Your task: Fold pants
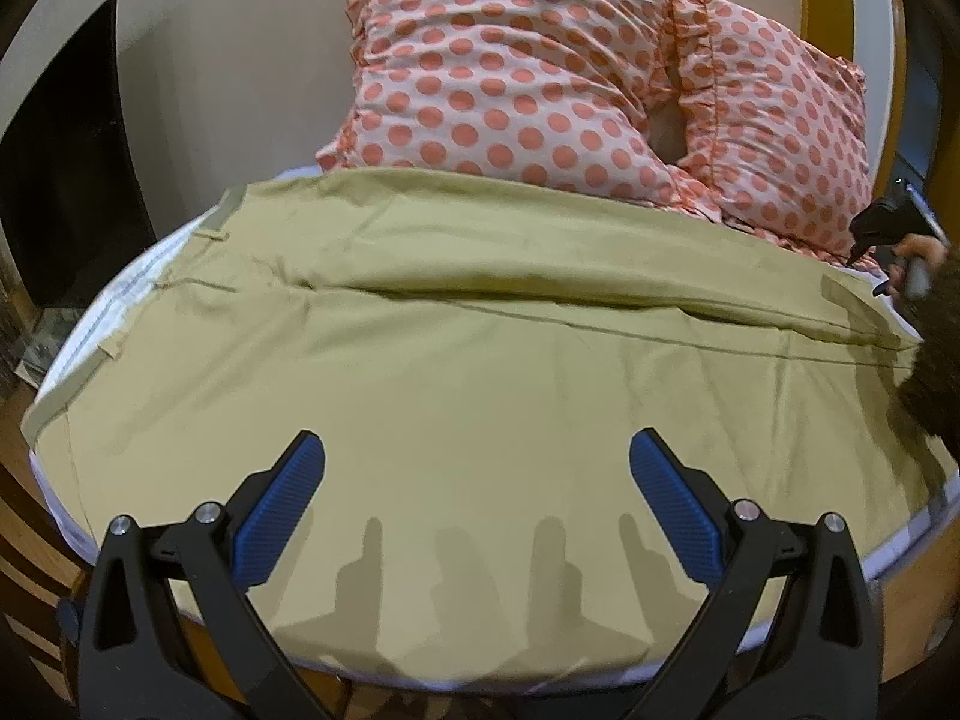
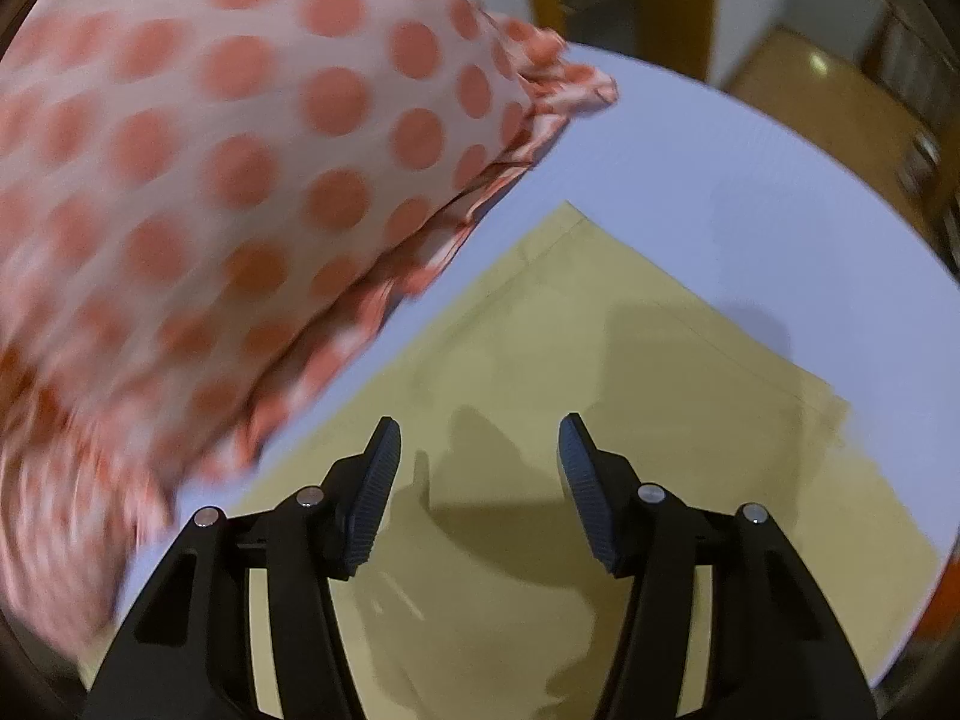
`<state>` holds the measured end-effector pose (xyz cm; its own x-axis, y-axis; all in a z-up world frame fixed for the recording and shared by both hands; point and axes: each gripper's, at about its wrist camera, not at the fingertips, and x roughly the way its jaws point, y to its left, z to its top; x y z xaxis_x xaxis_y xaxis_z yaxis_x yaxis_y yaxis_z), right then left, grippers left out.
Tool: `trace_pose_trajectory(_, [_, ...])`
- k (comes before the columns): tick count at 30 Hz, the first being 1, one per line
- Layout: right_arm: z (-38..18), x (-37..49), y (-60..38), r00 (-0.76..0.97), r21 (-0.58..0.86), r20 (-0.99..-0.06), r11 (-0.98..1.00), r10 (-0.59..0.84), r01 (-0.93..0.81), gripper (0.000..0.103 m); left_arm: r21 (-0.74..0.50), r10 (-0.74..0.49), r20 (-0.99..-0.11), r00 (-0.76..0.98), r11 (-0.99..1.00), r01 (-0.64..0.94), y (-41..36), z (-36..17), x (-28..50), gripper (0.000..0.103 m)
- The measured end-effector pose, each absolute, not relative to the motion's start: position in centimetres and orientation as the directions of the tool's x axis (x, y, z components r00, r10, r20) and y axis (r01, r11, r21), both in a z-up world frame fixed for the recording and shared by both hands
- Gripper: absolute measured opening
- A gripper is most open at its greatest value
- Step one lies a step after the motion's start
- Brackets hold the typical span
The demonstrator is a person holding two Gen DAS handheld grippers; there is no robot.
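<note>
Lying flat, khaki pants (image 1: 480,360), both claws gaping, no legible writing

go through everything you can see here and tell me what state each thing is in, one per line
pants: spread flat on the bed, folded lengthwise, not held
left gripper: fingers open, empty, above the pants
right gripper: fingers open, empty, over the hem end
polka-dot pillows: two, side by side behind the pants
sheet: white, lying under the pants

Dim warm light, fisheye-bent edges; pillow (image 2: 210,210) motion-blurred, multiple tool shadows on pants (image 1: 480,390).
</note>
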<state>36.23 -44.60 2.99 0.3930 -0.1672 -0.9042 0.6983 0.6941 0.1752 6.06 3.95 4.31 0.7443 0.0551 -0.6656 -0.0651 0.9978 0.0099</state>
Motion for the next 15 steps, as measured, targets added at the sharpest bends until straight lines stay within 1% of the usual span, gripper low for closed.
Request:
trace_pose_trajectory(3, [1.6, 39.2, -45.7, 0.359, 0.155, -0.910, 0.631, -0.209, 0.760, 0.059, 0.026, 0.069, -0.648, 0.758, 0.997, -0.068, 4.4, 4.5, 6.2, 0.101])
trace_pose_trajectory(4, [1.4, 40.0, -45.9, 0.351, 0.134, -0.904, 0.620, -0.243, 0.773, 0.065, 0.029, 0.071, -0.647, 0.759, 0.997, -0.068, 4.5, 4.5, 6.4, 0.101])
trace_pose_trajectory(5, [1.3, 40.5, -45.9, 0.341, 0.108, -0.898, 0.612, -0.278, 0.783, 0.073, 0.032, 0.071, -0.647, 0.759, 0.997, -0.066, 4.5, 4.4, 6.7, 0.101])
trace_pose_trajectory(7, [0.6, 41.6, -45.5, 0.302, 0.030, -0.888, 0.613, -0.346, 0.789, 0.074, 0.037, 0.071, -0.653, 0.754, 0.997, -0.062, 4.5, 4.1, 7.2, 0.101])
trace_pose_trajectory(8, [0.3, 42.0, -45.2, 0.283, -0.020, -0.881, 0.626, -0.380, 0.779, 0.072, 0.039, 0.071, -0.658, 0.750, 0.997, -0.061, 4.4, 4.0, 7.5, 0.101])
trace_pose_trajectory(9, [0.0, 42.1, -44.7, 0.289, -0.057, -0.862, 0.647, -0.416, 0.760, 0.069, 0.040, 0.071, -0.661, 0.747, 0.997, -0.060, 4.4, 3.9, 7.6, 0.101])
trace_pose_trajectory(10, [-0.1, 41.7, -44.7, 0.334, -0.047, -0.842, 0.674, -0.424, 0.737, 0.062, 0.039, 0.070, -0.666, 0.743, 0.997, -0.059, 4.3, 3.7, 7.9, 0.101])
trace_pose_trajectory(11, [-0.2, 41.3, -44.7, 0.357, -0.045, -0.829, 0.687, -0.431, 0.725, 0.041, 0.037, 0.069, -0.669, 0.740, 0.998, -0.060, 4.4, 3.6, 8.0, 0.101])
trace_pose_trajectory(13, [-0.3, 40.0, -45.5, 0.418, -0.008, -0.807, 0.715, -0.418, 0.699, 0.022, 0.029, 0.065, -0.674, 0.736, 0.998, -0.062, 4.5, 3.4, 8.1, 0.101])
trace_pose_trajectory(14, [-0.4, 39.5, -46.1, 0.444, 0.023, -0.803, 0.723, -0.399, 0.691, 0.015, 0.023, 0.063, -0.675, 0.735, 0.998, -0.065, 4.6, 3.4, 8.1, 0.101])
trace_pose_trajectory(15, [-0.4, 39.5, -46.6, 0.471, 0.061, -0.801, 0.731, -0.370, 0.679, 0.013, 0.011, 0.058, -0.675, 0.735, 0.998, -0.068, 4.8, 3.3, 8.1, 0.101])
